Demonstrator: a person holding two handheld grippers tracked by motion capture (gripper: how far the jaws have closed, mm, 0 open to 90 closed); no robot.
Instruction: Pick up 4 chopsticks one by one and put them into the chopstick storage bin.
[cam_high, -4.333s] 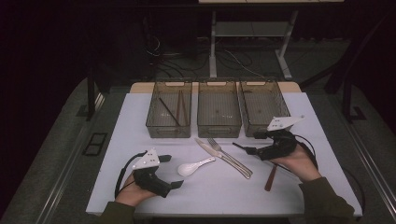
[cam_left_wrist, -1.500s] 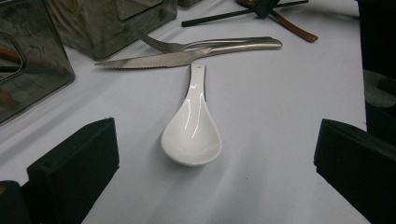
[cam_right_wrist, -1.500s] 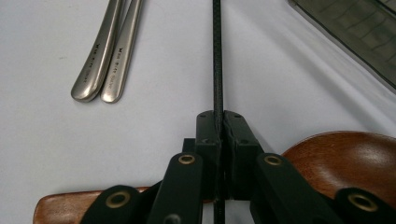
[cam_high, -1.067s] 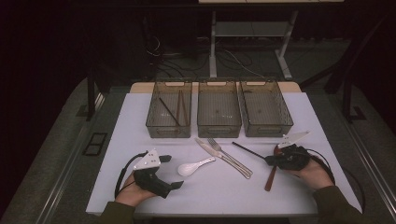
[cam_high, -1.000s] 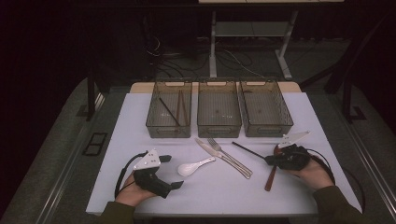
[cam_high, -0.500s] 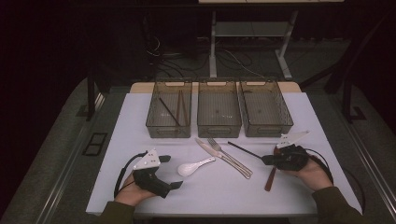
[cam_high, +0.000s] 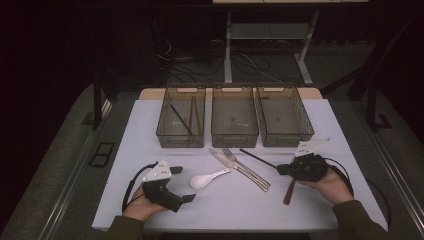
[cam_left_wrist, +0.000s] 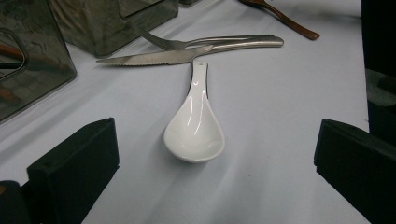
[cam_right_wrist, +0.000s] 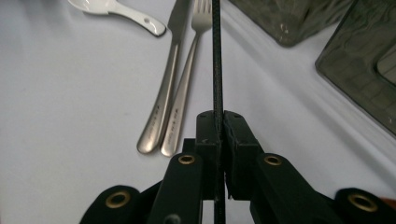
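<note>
My right tool (cam_right_wrist: 218, 122) clenches a thin, textured black chopstick (cam_right_wrist: 215, 56) at lower right; my left tool (cam_left_wrist: 217, 156) stands released around a glossy white ceramic spoon (cam_left_wrist: 195, 129), bare matte surface (cam_left_wrist: 280, 116) alongside.

White table (cam_high: 150, 145). Glossy white spoon (cam_left_wrist: 194, 126). Silver knife (cam_left_wrist: 154, 57) and fork (cam_left_wrist: 210, 42). Black chopstick (cam_right_wrist: 216, 60), finely ribbed. Brown chopstick (cam_high: 289, 192). Three smoky translucent bins (cam_high: 234, 117). Black tools, left (cam_high: 182, 184) and right (cam_high: 281, 170), with brass rivets.
</note>
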